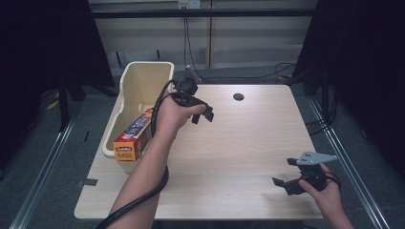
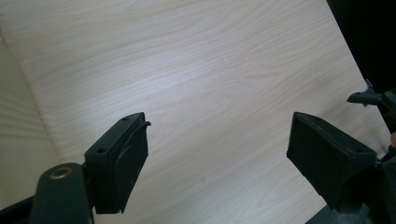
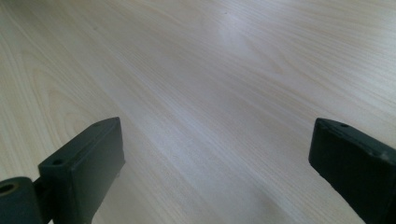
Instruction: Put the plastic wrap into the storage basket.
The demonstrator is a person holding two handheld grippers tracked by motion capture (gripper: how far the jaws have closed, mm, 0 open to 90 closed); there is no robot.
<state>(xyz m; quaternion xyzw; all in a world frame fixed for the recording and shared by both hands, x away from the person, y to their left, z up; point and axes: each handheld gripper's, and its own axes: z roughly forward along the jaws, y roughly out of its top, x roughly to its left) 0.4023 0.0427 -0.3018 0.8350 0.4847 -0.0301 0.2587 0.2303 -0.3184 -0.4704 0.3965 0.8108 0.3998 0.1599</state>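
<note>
Left gripper [image 1: 203, 114] wide apart, empty, beside the box [image 1: 135, 137] — right gripper [image 1: 285, 174] likewise agape, nothing held.

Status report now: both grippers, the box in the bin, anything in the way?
Left gripper open, empty, beside the bin. Right gripper open, empty, low at the table's near right corner. Box leans inside the bin, untouched. Nothing in the way.

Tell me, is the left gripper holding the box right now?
No, the left gripper has its jaws apart over bare table with nothing between them, while the orange box sits in the cream bin.
</note>
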